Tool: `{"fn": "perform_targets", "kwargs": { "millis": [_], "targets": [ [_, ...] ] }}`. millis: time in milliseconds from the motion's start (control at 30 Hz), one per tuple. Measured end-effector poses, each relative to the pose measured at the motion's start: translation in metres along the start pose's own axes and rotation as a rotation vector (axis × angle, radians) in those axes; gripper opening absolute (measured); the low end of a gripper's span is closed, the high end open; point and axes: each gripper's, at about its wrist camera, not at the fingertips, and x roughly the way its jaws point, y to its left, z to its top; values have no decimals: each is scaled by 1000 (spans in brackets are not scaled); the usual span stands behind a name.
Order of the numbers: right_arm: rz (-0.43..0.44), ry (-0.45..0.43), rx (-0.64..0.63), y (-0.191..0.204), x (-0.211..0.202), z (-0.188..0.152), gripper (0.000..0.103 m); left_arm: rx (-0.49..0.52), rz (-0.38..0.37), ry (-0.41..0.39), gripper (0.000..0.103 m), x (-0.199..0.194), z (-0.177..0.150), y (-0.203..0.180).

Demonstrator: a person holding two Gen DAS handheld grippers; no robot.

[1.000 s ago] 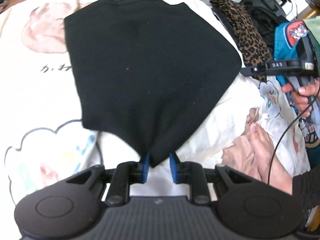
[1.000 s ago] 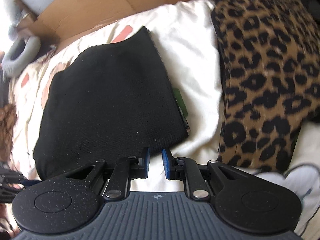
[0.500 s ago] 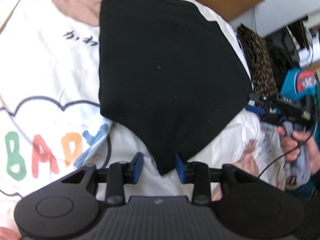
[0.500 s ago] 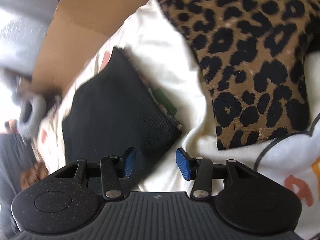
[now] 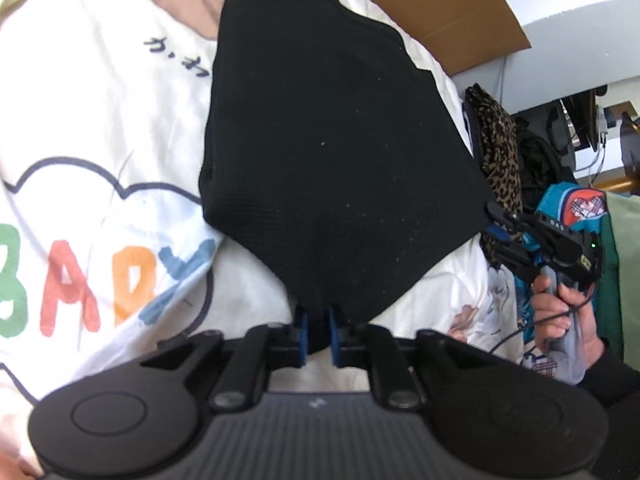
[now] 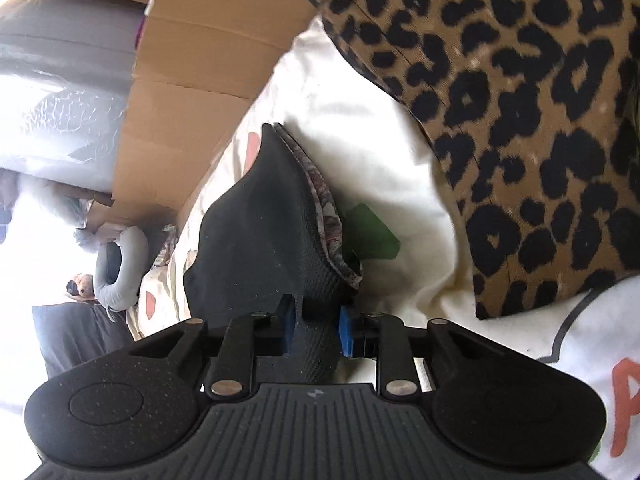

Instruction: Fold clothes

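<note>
A folded black garment (image 5: 332,152) lies on a white printed bedsheet (image 5: 100,128). My left gripper (image 5: 318,334) is shut on its near corner. In the left wrist view my right gripper (image 5: 498,226) is at the garment's right corner, held by a hand. In the right wrist view my right gripper (image 6: 316,332) is shut on the black garment (image 6: 264,232), whose layered edge shows a patterned lining.
A leopard-print cloth (image 6: 520,100) lies right of the garment; it also shows in the left wrist view (image 5: 500,152). Cardboard (image 5: 440,12) stands behind the bed. A pile of coloured clothes (image 5: 572,208) sits at the far right. A grey neck pillow (image 6: 116,268) lies at the left.
Both grippers were open half a second ago and have closed on the garment's corners. The right gripper moved in onto the right corner.
</note>
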Motion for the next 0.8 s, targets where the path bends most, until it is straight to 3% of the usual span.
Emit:
{"fn": "perform_targets", "kwargs": {
  "millis": [167, 367, 500, 600, 633, 800],
  "targets": [
    [3, 14, 67, -13, 12, -4, 24, -17, -32, 1, 23, 4, -2, 6],
    [-4, -40, 81, -18, 13, -6, 26, -49, -75, 3, 23, 13, -3, 11],
    [13, -71, 118, -22, 19, -6, 26, -123, -90, 12, 13, 17, 0, 18],
    [35, -81, 138, -25, 18, -6, 19, -197, -79, 32, 9, 16, 1, 21],
    [43, -85, 147, -27, 17, -6, 13, -194, -68, 45, 8, 15, 3, 19],
    [57, -87, 152, -23, 14, -10, 7, -158, -3, 105, 7, 3, 18, 8]
  ]
}}
